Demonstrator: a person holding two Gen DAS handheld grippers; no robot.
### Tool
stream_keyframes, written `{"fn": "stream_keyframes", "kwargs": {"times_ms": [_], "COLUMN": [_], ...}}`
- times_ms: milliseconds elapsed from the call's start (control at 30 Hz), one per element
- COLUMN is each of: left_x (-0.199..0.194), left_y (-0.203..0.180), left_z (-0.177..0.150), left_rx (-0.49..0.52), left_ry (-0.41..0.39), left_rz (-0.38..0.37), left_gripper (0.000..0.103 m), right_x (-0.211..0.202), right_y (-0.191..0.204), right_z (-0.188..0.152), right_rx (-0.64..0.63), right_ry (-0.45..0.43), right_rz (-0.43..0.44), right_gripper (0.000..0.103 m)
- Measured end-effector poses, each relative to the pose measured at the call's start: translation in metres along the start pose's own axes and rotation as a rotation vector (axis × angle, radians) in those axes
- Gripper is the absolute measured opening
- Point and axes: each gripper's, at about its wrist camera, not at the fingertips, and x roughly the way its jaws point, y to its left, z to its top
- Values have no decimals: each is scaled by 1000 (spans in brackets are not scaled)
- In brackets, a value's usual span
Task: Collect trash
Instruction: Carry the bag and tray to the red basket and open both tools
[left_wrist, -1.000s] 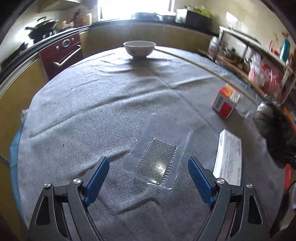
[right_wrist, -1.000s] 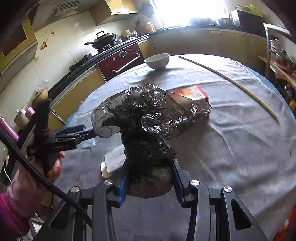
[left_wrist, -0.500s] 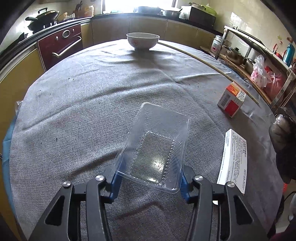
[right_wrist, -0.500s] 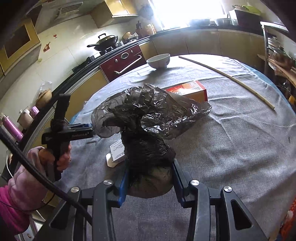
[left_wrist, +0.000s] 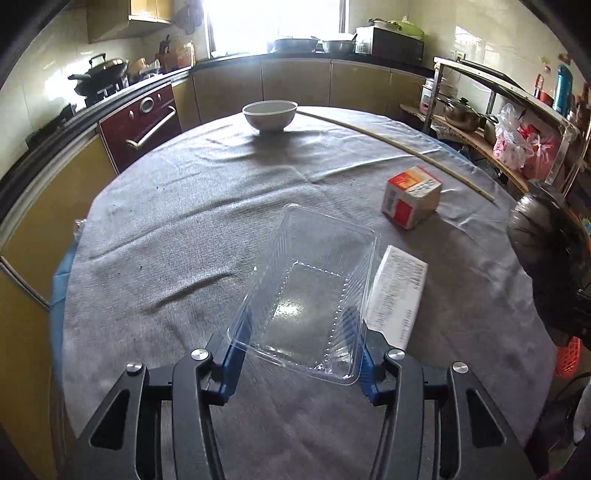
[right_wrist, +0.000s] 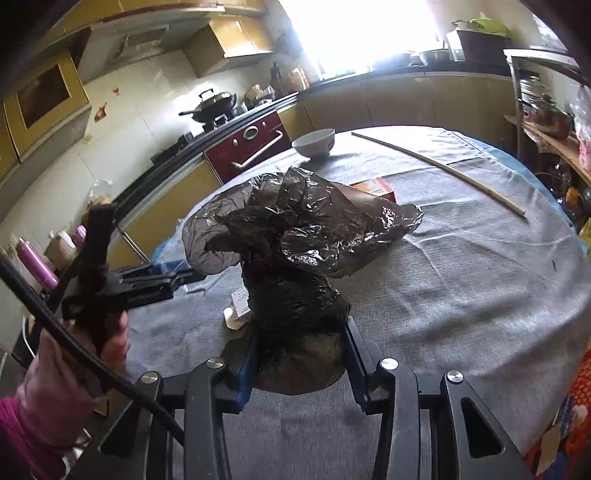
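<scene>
- Left tool (left_wrist: 301, 341): blue fingers (left_wrist: 236, 341) pressed against both long sides of the clear plastic tray (left_wrist: 306, 291), gripping its near end; tray tilts up, far end off the grey-clothed surface (left_wrist: 184, 221).
- White printed box (left_wrist: 397, 295) lies just right of the tray; red-and-orange carton (left_wrist: 412, 195) farther off, apart.
- Right tool (right_wrist: 299, 360): closed around the lower bunched part of the black trash bag (right_wrist: 295, 236); bag's crumpled mouth spreads above the fingers.
- White bowl (left_wrist: 269, 115) and thin stick (left_wrist: 399, 147) at the far side.
</scene>
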Motion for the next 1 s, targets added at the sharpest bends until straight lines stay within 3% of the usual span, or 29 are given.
{"fn": "stream_keyframes", "kwargs": {"times_ms": [300, 533, 1000], "left_x": [-72, -112, -158], "left_y": [-44, -74, -126], "left_z": [-14, -23, -34], "left_rx": [-13, 33, 104], "left_ry": [-105, -162, -234], "left_rz": [-16, -22, -11], "left_gripper": [53, 53, 53], "right_x": [-41, -70, -129], "right_y": [5, 13, 7], "right_z": [-14, -25, -51], "right_rx": [5, -5, -5], "right_ry": [-74, -126, -204], "right_rz": [23, 43, 63], "right_gripper": [45, 45, 45]}}
